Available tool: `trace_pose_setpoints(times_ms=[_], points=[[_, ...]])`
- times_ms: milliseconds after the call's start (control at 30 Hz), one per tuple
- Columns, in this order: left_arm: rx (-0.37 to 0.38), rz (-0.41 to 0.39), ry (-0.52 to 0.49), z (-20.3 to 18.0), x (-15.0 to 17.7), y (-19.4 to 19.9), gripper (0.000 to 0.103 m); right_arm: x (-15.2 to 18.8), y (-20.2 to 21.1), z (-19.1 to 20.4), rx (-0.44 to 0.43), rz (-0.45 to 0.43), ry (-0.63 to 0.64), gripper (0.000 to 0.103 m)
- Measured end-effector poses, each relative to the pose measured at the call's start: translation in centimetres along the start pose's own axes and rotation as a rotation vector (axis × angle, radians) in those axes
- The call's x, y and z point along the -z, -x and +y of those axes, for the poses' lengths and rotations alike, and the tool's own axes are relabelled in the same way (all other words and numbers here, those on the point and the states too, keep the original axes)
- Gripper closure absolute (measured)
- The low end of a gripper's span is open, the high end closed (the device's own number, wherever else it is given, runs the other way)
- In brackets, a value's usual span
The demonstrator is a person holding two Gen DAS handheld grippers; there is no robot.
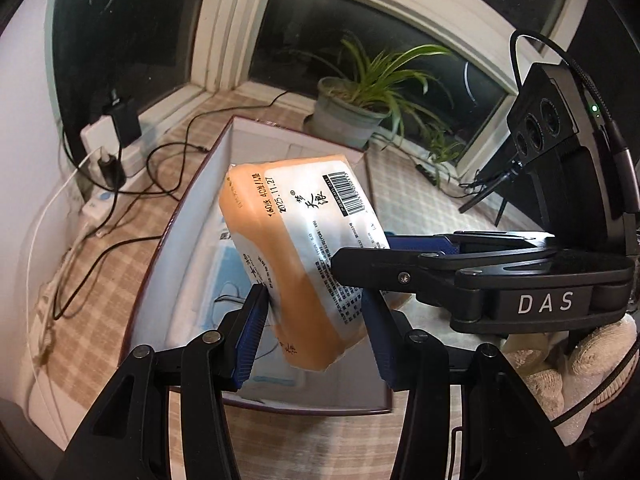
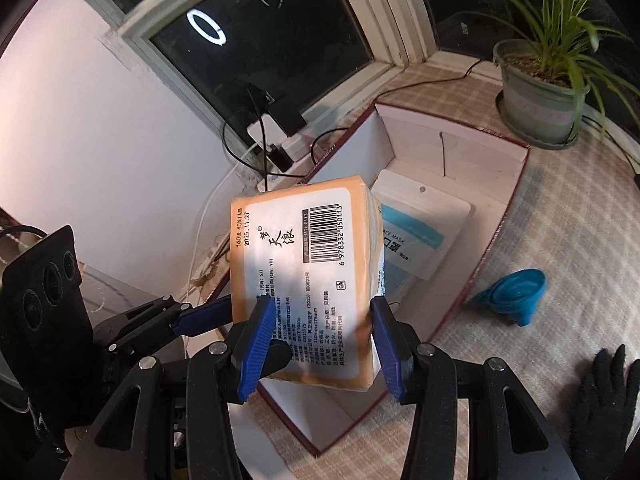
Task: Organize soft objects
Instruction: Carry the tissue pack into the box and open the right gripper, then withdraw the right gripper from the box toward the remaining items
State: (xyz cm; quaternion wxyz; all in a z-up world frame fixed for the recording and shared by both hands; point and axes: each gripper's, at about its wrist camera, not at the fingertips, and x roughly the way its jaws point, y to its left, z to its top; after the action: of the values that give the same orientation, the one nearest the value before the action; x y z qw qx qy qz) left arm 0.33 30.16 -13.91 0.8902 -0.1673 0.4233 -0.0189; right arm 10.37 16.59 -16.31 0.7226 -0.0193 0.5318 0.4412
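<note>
Your left gripper [image 1: 316, 320] has its jaws clamped on the near end of the tissue pack [image 1: 304, 248], and your right gripper [image 2: 320, 340] has its jaws clamped across the same pack from the other side; the soft wrapper dents in where the blue pads [image 2: 256, 344] press. So both hands carry one pack, and it hangs tilted in the air above the open box [image 2: 516, 152], not yet resting on anything.

By the look of it you are in the placing step: the pack is over the box and wants lowering in. The next move calls for both hands to sink together, keeping the pack level, so that neither side pulls free.

Inside the box a face mask pouch [image 2: 424, 232] already lies on the floor toward the far wall; the bare floor nearer you looks like the better landing place. Mind the dark red rim of the box on either side of your jaws. Outside the box, a blue funnel [image 2: 516, 296] and a black glove [image 2: 604, 404] lie on the tabletop [image 2: 560, 240], a potted plant [image 2: 540, 84] stands beyond the box, and cables [image 1: 120, 208] trail beside the box.
</note>
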Motion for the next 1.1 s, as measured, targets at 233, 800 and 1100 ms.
trace_pose_setpoints(times_ms=[233,800,1100], points=[[-0.002,0.045,0.008,1.5,-0.1,-1.8,0.056,-0.5,-2.1,-0.8,0.014,0.028,-0.029,0.058],[0.004,0.044,0.003,2.5,-0.3,-1.3,0.056,-0.2,-1.1,-1.0,0.019,-0.033,-0.049,0.056],[0.011,-0.017,-0.013,1.0,-0.1,1.2,0.056,2.1,2.9,-2.9,0.026,-0.120,-0.075,0.054]])
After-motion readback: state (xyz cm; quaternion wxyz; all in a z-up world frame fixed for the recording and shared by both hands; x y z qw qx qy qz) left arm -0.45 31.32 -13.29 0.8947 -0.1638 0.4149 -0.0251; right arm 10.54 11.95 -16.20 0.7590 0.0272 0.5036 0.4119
